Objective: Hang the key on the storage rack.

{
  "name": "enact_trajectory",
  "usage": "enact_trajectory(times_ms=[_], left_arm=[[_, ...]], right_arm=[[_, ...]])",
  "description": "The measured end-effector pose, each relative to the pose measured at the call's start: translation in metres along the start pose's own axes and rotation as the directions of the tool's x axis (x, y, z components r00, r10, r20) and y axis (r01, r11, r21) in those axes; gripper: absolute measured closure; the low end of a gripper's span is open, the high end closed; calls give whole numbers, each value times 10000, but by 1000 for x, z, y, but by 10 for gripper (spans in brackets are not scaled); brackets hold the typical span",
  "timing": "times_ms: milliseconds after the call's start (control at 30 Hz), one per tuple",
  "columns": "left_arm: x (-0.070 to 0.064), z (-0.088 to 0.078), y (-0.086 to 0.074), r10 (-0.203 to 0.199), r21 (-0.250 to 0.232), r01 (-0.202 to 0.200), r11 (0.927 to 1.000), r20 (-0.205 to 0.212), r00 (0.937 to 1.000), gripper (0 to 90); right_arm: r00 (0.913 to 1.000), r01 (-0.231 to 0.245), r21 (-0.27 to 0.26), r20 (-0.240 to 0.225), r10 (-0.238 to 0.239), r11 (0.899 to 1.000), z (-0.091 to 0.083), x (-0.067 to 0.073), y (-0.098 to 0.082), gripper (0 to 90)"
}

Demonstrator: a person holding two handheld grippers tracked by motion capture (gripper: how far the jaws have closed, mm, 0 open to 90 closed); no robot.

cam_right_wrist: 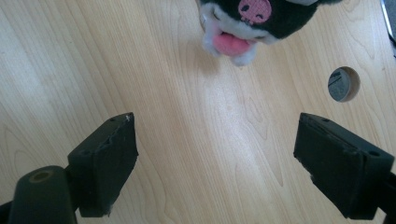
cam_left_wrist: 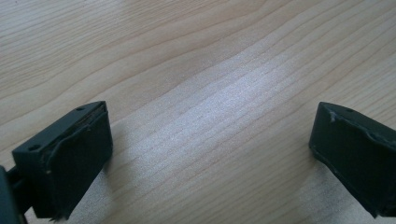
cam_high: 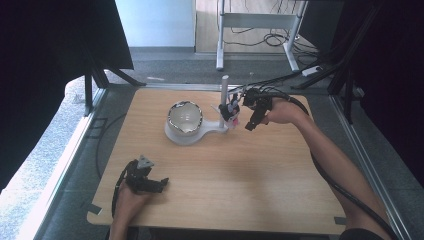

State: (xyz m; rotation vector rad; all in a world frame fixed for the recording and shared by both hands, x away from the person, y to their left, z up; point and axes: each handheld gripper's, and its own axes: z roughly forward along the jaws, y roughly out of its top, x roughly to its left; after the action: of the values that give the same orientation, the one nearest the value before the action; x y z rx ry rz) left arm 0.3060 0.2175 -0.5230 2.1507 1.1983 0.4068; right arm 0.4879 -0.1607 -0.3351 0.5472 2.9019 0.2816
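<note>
Light wooden table, grain running lengthwise, with a round hole cut through its top. On the far half: white stand with a flat base and an upright post, a shiny silver bowl seated on the base, and a small black, white and pink plush toy just beside the post. Beyond the table: grey floor, white metal frame, loose dark cables

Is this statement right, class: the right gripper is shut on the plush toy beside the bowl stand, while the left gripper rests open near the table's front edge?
Not quite. In the right gripper view, the right gripper is open, its jaws wide apart and short of the plush toy. The rest holds: the left gripper is open.
</note>
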Motion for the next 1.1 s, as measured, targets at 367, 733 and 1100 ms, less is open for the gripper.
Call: enact_trajectory(times_ms=[367, 733, 1100], left_arm=[[0, 0, 0, 0, -1, 0, 10000, 1, 10000, 0], [0, 0, 0, -2, -3, 2, 10000, 0, 10000, 0], [0, 0, 0, 2, -1, -2, 10000, -1, 10000, 0]], right_arm=[[9998, -63, -255, 173, 68, 9997, -9, 7, -13, 131], [9993, -323, -605, 159, 333, 9976, -19, 12, -31, 127], [9978, -624, -880, 182, 642, 9942, -30, 17, -54, 124]])
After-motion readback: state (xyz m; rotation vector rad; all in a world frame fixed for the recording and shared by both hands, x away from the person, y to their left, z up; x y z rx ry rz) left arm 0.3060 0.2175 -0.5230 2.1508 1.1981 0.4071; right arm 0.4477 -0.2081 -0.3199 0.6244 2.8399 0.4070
